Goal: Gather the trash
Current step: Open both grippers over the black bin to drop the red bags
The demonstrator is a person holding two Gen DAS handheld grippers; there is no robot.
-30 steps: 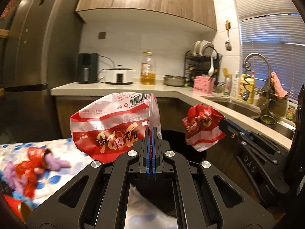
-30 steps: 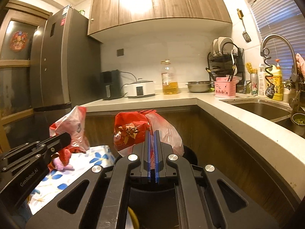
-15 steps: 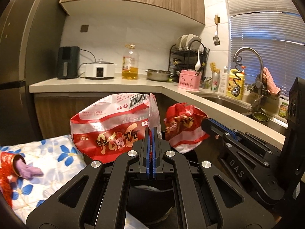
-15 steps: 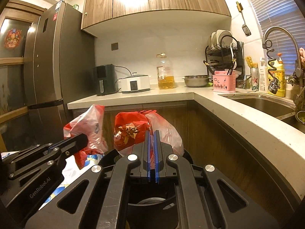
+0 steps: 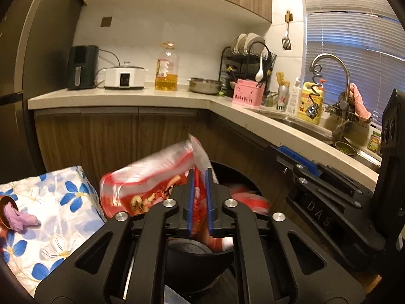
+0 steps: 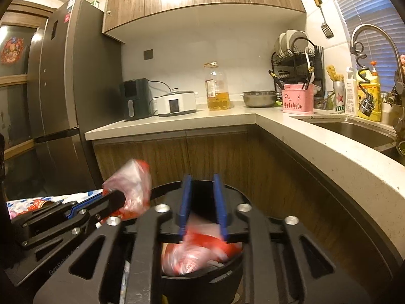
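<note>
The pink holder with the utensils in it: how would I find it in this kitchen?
Start at the pale countertop and follow it right to the corner before the sink. The pink holder stands there, in front of the black dish rack and right of the steel bowl. It is the only pink box, with dark utensils poking out.

I see a warm-lit kitchen: an L-shaped pale countertop (image 6: 177,124) over wooden cabinets (image 6: 215,152), a steel refrigerator (image 6: 71,81) left, and a blinded window (image 5: 354,38) above the sink (image 6: 354,129).
</note>
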